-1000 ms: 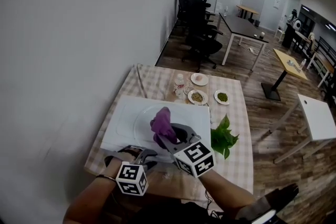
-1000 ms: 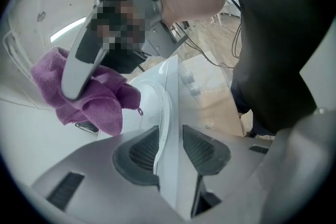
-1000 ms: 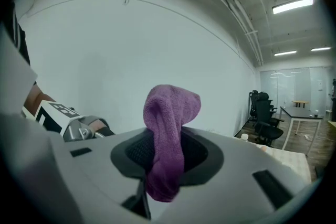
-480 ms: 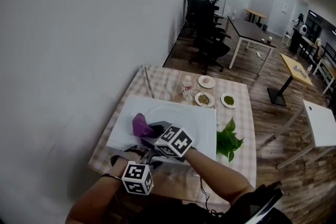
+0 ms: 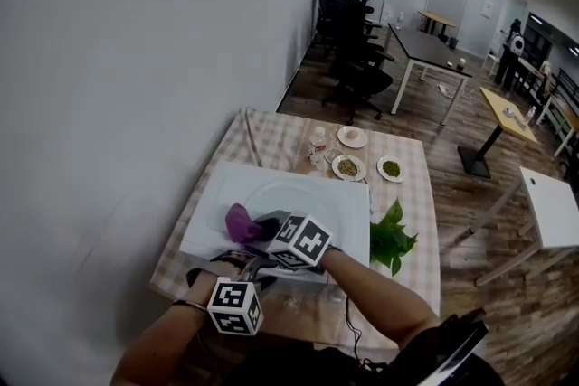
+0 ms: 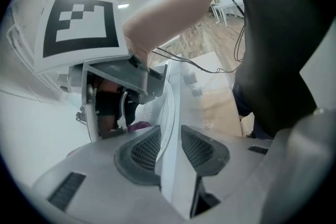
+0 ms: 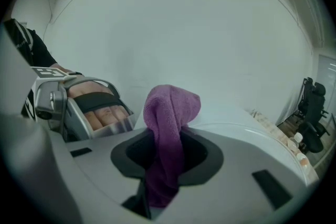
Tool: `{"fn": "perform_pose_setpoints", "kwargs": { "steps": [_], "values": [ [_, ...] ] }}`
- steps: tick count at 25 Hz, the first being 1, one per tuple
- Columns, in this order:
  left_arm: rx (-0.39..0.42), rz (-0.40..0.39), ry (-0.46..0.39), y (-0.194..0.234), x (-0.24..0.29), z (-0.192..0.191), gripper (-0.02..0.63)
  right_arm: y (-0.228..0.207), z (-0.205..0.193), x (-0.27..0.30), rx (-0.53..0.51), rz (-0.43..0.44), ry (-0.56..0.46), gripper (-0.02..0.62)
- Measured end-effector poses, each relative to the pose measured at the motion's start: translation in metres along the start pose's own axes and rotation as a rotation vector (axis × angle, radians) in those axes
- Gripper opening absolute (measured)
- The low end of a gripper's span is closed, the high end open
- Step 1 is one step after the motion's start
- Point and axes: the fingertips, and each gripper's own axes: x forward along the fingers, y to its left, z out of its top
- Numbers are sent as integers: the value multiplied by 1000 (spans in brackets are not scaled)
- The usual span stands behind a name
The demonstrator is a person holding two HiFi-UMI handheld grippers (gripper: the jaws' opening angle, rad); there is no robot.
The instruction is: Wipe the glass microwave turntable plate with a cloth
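The glass turntable plate (image 5: 312, 194) lies on a white board (image 5: 213, 194) on the checked table. My right gripper (image 5: 262, 226) is shut on a purple cloth (image 5: 238, 220), low over the plate's near left part. In the right gripper view the cloth (image 7: 170, 107) stands up out of the right gripper (image 7: 167, 150), with the plate's rim (image 7: 247, 131) to the right. My left gripper (image 5: 251, 267) sits at the board's near edge. Its jaws (image 6: 170, 141) are closing, and the plate's rim (image 6: 169, 102) and the board's edge fill the gap between the pads.
Behind the board stand a small bottle (image 5: 317, 145), a white dish (image 5: 352, 136) and two dishes of green stuff (image 5: 348, 166) (image 5: 391, 167). A bunch of green leaves (image 5: 391, 240) lies right of the board. A wall runs along the table's left side.
My right gripper has swung left and down with the purple cloth, from above the plate's middle to its near left part. The left gripper has stayed at the near edge.
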Motion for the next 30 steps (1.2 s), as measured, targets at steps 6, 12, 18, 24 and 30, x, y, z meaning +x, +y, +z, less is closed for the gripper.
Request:
{"fn": "perform_pose_setpoints", "kwargs": {
  "steps": [6,12,18,24,30],
  "values": [
    [-24,4,10,0,1,-1,127,2,-12,-9,9,17,55,115],
    [-47,5,22,0,1,-1,126,4,-28,-28,55,10,139,115],
    [-54,1,17,0,2,-1,126,10,-47,-52,106,-28,156,115],
    [-52,-2,21,1,2,-1,126,21,-62,-71,129,-46,153,115],
    [-58,-3,10,1,2,-1,127,30,-82,-97,129,-53,204,115]
  ]
}}
